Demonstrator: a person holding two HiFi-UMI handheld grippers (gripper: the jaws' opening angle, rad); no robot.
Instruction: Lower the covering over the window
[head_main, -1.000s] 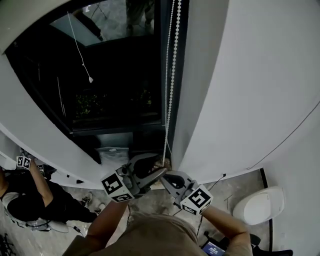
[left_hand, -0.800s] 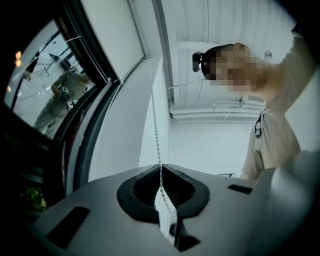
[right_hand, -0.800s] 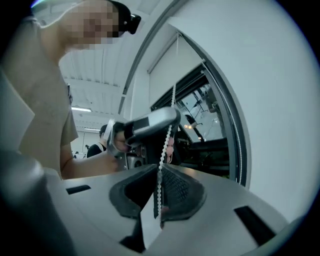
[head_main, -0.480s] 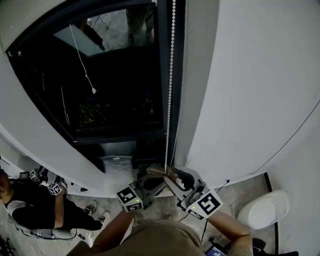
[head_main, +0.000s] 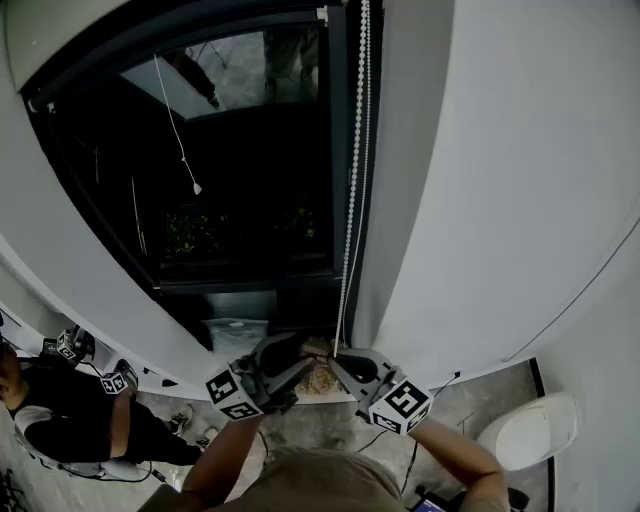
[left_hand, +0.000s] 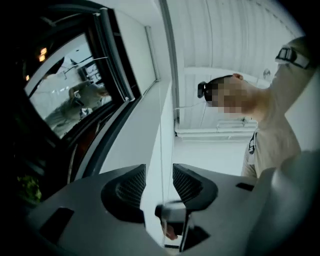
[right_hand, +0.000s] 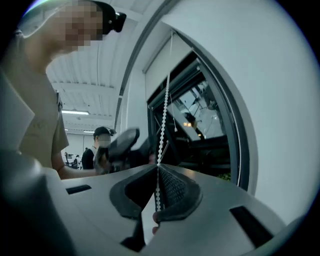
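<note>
A white beaded chain (head_main: 352, 200) hangs down the right edge of the dark window (head_main: 250, 170). My right gripper (head_main: 340, 360) has just been closing and is now shut on the chain (right_hand: 161, 130), which runs up from between its jaws (right_hand: 156, 172). My left gripper (head_main: 295, 365) sits just left of it. Its jaws (left_hand: 159, 175) have just been opening and now stand apart with nothing pressed between them. A thin pale line crosses that gap, and I cannot tell if it is the chain. A pale panel (right_hand: 162, 62) sits at the window's top.
A thin cord with a small weight (head_main: 197, 188) hangs in front of the glass. White wall (head_main: 500, 180) fills the right side. A person (head_main: 60, 420) with marker cubes crouches at the lower left. A white round object (head_main: 525, 430) lies on the floor at the lower right.
Half a second ago the left gripper sat lower and nearer the chain; it has since swung back left with its jaws apart. The right gripper has stayed at the chain's lower end.
</note>
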